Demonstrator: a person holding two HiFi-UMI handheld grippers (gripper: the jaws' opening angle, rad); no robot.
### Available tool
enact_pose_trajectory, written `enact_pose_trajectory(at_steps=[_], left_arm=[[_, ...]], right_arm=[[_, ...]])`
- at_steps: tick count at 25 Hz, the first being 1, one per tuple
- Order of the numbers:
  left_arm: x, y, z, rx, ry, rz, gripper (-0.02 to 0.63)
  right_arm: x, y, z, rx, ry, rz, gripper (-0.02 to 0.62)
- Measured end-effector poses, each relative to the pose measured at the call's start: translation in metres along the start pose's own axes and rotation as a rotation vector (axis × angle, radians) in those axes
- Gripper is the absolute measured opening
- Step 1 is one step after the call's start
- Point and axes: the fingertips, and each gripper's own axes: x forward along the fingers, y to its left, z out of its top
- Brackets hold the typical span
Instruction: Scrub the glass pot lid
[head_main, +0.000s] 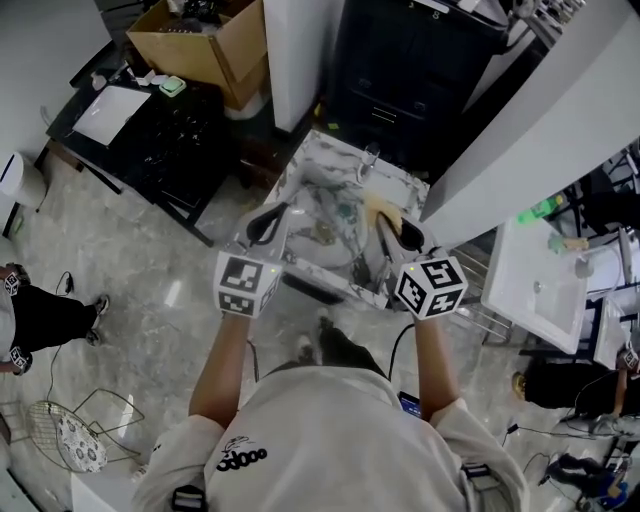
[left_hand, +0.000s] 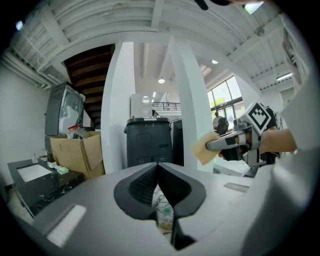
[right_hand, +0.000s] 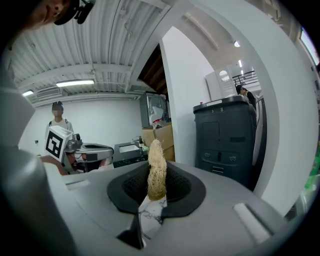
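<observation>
Held left hand-held gripper (left_hand: 158, 170) clenched on nothing over marble sink (head_main: 300, 178), with glass pot lid (head_main: 333, 218) only faintly discernible in its basin; clamped straw-coloured fibrous scrubber (right_hand: 156, 157) upright in right hand-held gripper (right_hand: 156, 175), above basin's right side.

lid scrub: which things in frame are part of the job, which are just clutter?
Job: loofah scrubber, clamped in right gripper; left gripper, shut, nothing seen in it; marble sink; faucet. Glass lid not clearly made out.
Clutter: cardboard box; black cabinet; wire rack on floor.
</observation>
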Motion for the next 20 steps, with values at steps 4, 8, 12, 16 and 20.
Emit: enact_pose_trajectory(at_steps=[4, 8, 12, 16, 20], left_arm=[[0.010, 0.004, -0.013, -0.011, 0.033, 0.021, 0.012], [0.025, 0.014, -0.029, -0.027, 0.074, 0.041, 0.012], [0.041, 0.025, -0.041, -0.038, 0.099, 0.063, 0.012], [0.058, 0.034, -0.054, -0.055, 0.133, 0.084, 0.012], [0.079, 0.042, -0.067, -0.075, 0.158, 0.099, 0.012]], right_arm=[[0.020, -0.015, -0.017, 0.019, 0.046, 0.003, 0.051], [0.046, -0.027, -0.035, 0.029, 0.093, 0.012, 0.051], [0.072, -0.040, -0.055, 0.041, 0.139, 0.025, 0.051], [0.095, -0.052, -0.065, 0.055, 0.171, 0.045, 0.051], [0.116, -0.064, -0.072, 0.067, 0.184, 0.072, 0.049]])
